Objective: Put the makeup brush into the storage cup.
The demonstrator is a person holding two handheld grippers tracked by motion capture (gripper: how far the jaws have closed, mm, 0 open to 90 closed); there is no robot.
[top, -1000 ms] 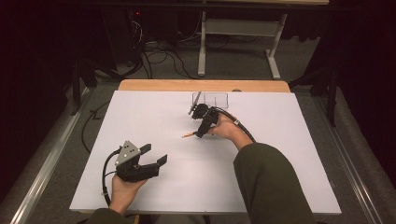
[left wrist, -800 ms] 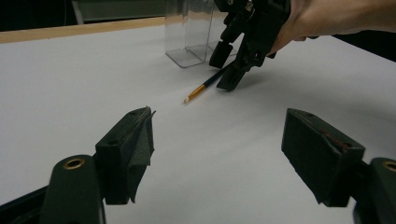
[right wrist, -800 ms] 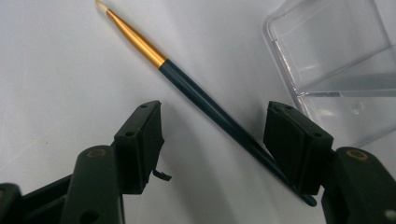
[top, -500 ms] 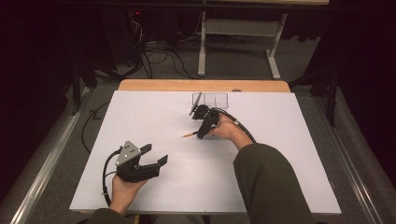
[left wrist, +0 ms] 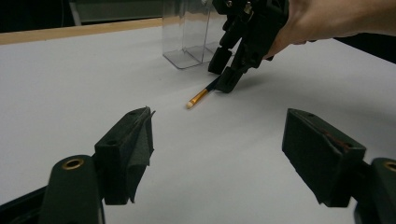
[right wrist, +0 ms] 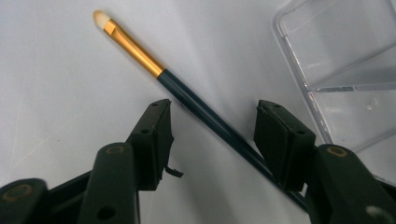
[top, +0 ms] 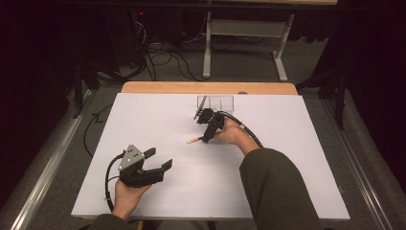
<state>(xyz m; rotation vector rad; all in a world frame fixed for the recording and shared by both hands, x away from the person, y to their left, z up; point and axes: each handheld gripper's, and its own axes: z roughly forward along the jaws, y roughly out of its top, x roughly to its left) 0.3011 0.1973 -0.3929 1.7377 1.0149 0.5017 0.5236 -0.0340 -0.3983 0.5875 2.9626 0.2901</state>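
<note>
On white table (top: 158, 120), dark room, cables (top: 163, 57)

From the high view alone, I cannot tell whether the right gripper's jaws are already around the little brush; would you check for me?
Observer: Yes. In the right gripper view the brush lies with its dark handle between the jaws of the right gripper, which have just been closing; the pads are not yet pressing it.
Operator: Thank you. What does its free end look like?
Observer: A gold ferrule with a small white bristle tip, pointing away from the gripper.
</note>
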